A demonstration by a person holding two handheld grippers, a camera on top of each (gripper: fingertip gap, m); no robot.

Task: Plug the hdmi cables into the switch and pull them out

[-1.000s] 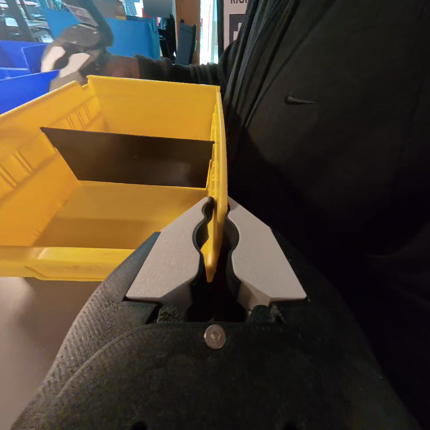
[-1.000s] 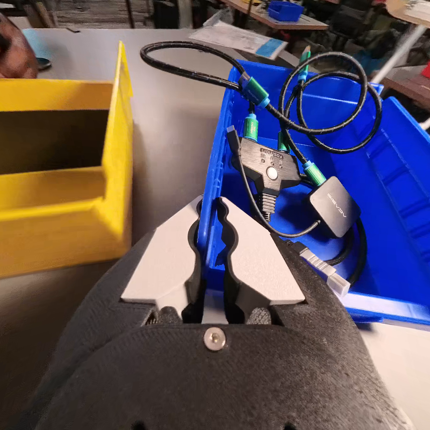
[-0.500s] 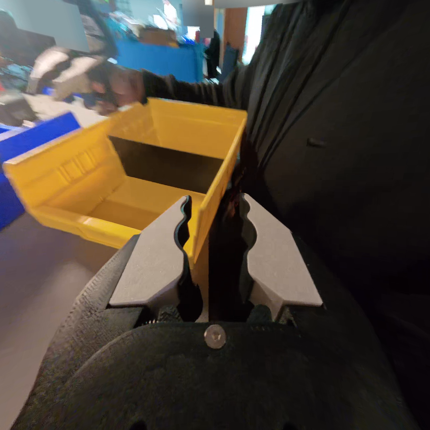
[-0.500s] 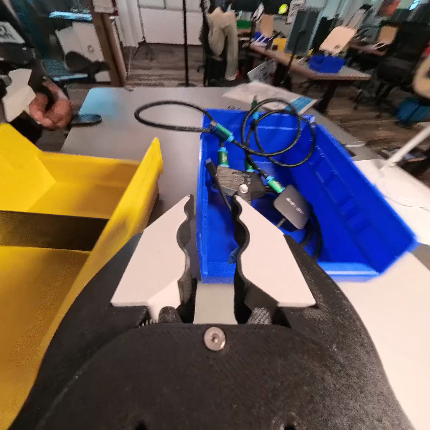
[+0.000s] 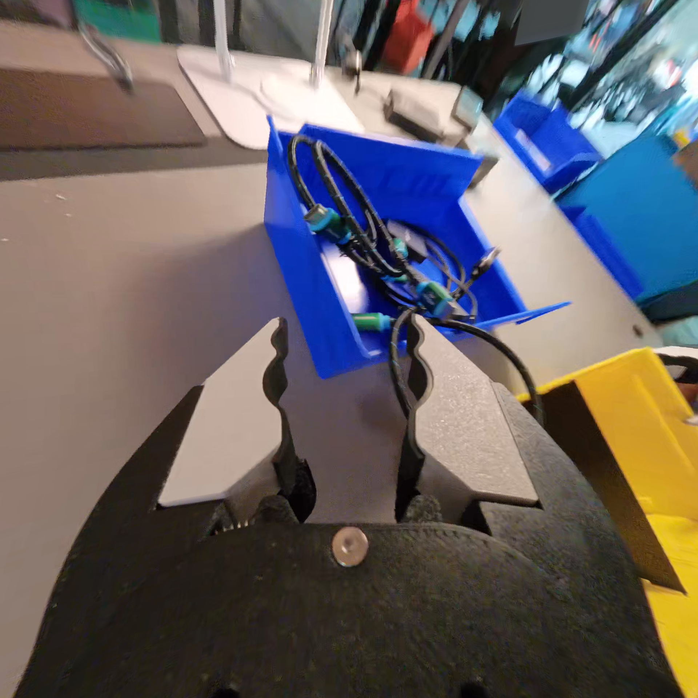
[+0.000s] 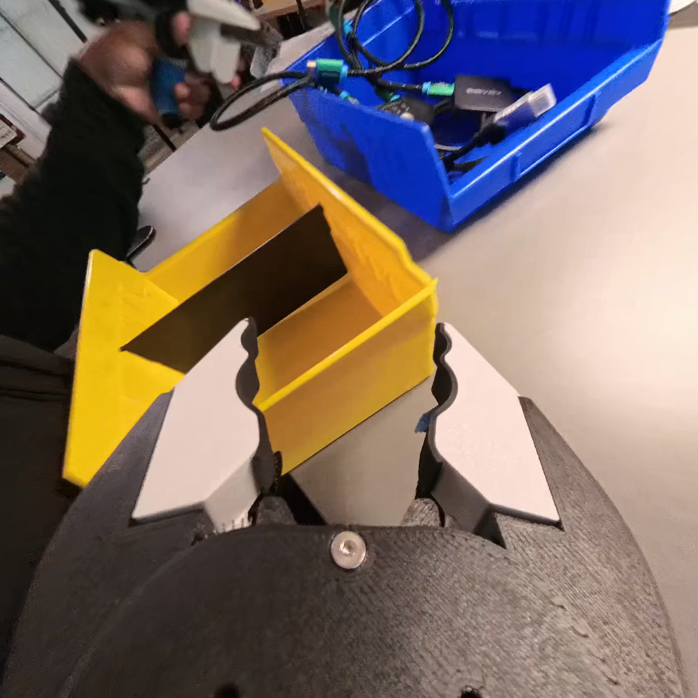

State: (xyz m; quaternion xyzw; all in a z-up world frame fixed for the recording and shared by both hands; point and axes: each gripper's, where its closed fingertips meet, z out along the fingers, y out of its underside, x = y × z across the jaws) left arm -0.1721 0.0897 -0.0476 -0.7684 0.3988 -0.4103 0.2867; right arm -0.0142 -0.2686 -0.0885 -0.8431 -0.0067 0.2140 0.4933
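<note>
Black braided HDMI cables [image 5: 342, 181] with green plugs [image 5: 329, 223] lie tangled in a blue bin [image 5: 302, 272]. One cable loop [image 5: 498, 345] hangs out over the bin's low front, beside my left gripper's right finger. My left gripper [image 5: 346, 321] is open and empty, just short of the bin. In the right wrist view the blue bin [image 6: 377, 151] holds the cables [image 6: 393, 56] and a black switch box [image 6: 483, 92]. My right gripper [image 6: 344, 323] is open and empty above the yellow bin [image 6: 362, 241]. The left gripper [image 6: 215, 41] shows blurred at the top left.
The yellow bin [image 5: 623, 415] has a black divider [image 6: 241, 291] and stands beside the blue bin on the grey table [image 5: 132, 302]. A person in black [image 6: 75, 189] stands at the table's left. More blue bins [image 5: 547, 143] stand farther back. Some 40 cm of space lies between my two pairs of fingers.
Both grippers let go of the bin walls they were clamped on and opened wide. The left swung round to face the blue bin. The right drew back over the yellow bin.
</note>
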